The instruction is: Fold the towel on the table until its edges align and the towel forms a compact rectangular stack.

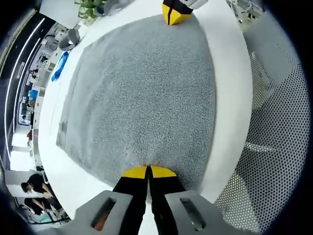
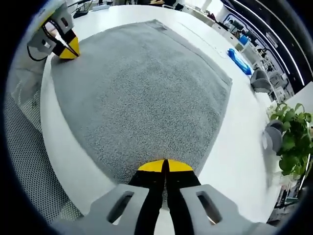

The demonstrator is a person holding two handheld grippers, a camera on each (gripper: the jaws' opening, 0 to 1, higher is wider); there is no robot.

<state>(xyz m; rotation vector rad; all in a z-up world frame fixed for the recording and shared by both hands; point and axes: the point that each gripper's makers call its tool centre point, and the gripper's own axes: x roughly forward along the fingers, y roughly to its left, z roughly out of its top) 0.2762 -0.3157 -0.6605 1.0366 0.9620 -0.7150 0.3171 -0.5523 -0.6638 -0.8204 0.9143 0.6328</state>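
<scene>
Jaws of the left gripper (image 1: 148, 171) stand together at the near edge of the towel (image 1: 142, 93), the yellow tips pinched on the grey cloth at a corner. Beyond them the towel lies spread flat over the white table (image 1: 230, 63), one layer, its far corner reaching the right gripper (image 1: 175, 12), which comes in at the top of the left gripper view with its yellow tips down on the cloth. Right of the table stands a perforated grey surface (image 1: 279, 142). Farther left on the table lies a blue object (image 1: 60, 66), and a green plant (image 1: 90, 7) stands near the far end.

In the right gripper view the right gripper (image 2: 165, 166) likewise has its jaws closed on the towel (image 2: 142, 88) at the near corner. Across the spread cloth, at far left, the left gripper (image 2: 68, 49) sits on the opposite corner. To the right, past the towel's edge, are the blue object (image 2: 239, 61) on the table (image 2: 244, 127) and the plant (image 2: 291, 139).
</scene>
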